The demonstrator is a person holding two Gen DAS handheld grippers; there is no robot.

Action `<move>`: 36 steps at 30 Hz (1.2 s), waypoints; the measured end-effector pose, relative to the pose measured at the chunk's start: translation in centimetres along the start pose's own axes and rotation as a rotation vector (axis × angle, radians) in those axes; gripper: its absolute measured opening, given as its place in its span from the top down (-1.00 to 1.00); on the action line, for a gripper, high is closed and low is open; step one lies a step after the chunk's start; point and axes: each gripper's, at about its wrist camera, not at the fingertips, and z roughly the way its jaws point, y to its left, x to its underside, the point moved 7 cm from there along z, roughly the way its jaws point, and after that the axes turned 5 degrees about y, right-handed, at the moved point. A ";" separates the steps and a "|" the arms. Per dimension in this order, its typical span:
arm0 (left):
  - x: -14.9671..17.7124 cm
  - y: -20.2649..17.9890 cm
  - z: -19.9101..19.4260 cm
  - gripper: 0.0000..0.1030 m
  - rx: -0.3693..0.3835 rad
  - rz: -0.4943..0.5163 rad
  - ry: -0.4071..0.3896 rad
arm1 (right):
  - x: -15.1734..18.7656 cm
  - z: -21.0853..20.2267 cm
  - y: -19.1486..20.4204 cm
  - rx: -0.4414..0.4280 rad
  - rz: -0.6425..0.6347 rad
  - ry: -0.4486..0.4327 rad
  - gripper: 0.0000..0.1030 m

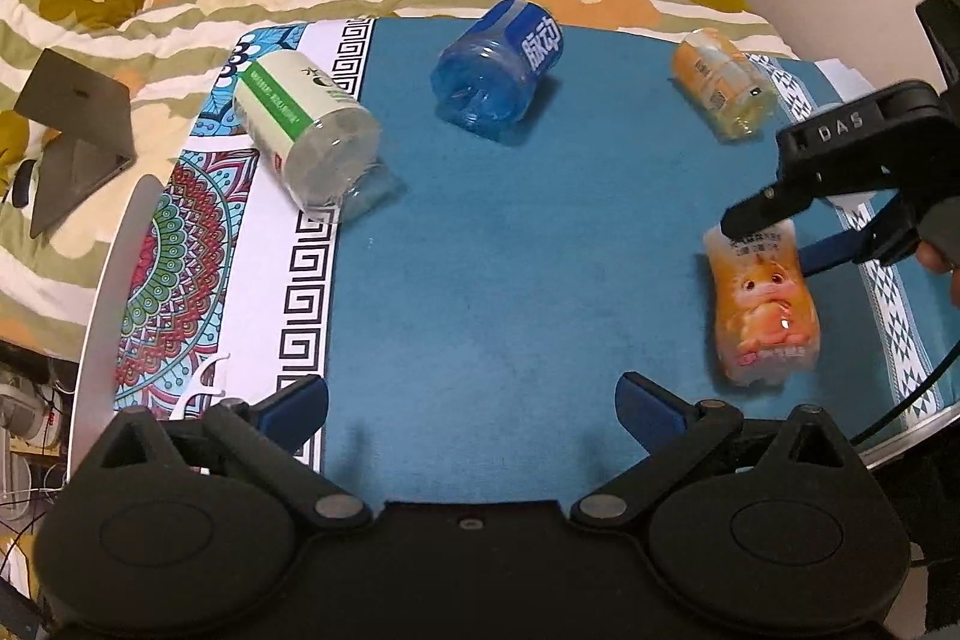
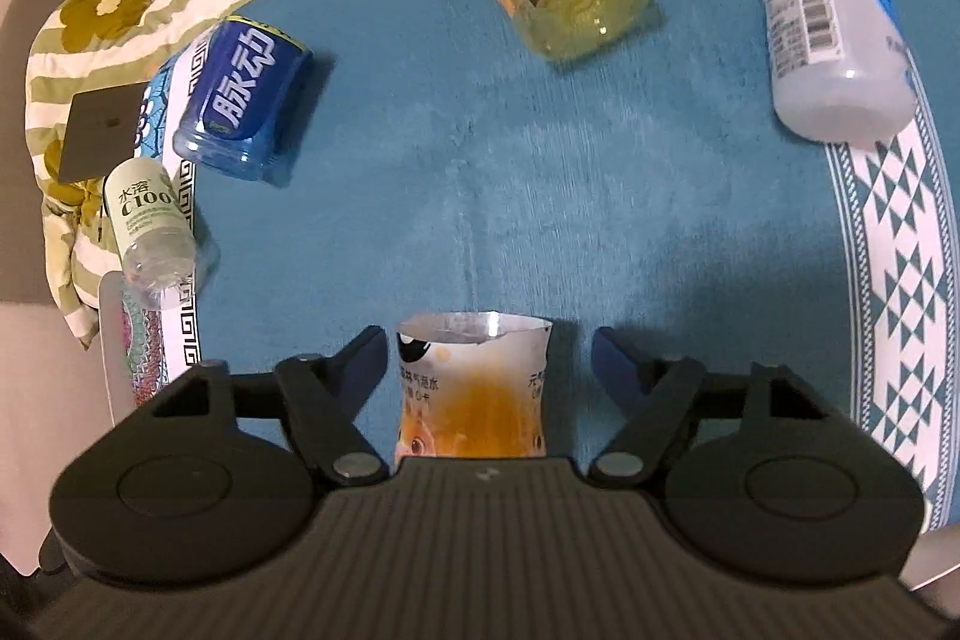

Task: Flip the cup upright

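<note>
One orange cup [image 2: 474, 388] with a cartoon critter printed on it lies on its side on the teal counter [image 2: 540, 220], sitting right between the right gripper [image 2: 487, 367]'s fingers, cut rim pointing away from them. Those fingers are spread wide, not touching it. Left gripper [image 1: 471, 403] is spread open too, nothing between its fingers, cup off to their right.

Round table [image 1: 96, 280] under teal cloth [image 1: 510, 250]; five cut-bottle cups [image 1: 498, 70] lying on it.
</note>
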 end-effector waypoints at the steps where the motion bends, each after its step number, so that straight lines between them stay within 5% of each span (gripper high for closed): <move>1: -0.1 0.1 0.0 -1.00 0.001 -0.001 0.000 | 0.0 0.2 -0.1 -0.006 0.010 0.007 -0.62; 4: -0.3 0.2 0.0 -1.00 0.004 -0.002 -0.002 | 0.0 0.6 -0.3 -0.031 0.037 0.022 -0.41; 16: -1.1 -0.4 -0.5 -1.00 0.019 0.009 -0.009 | 0.6 -1.3 0.3 -0.056 -0.004 -0.052 -0.31; 25: -1.8 0.0 -2.3 -1.00 0.004 0.011 -0.065 | 1.6 -6.9 2.0 -0.068 -0.101 -0.431 -0.30; 36: -0.9 0.4 -2.0 -1.00 -0.027 0.042 -0.125 | 2.9 -3.7 3.6 0.059 -0.315 -0.790 -0.33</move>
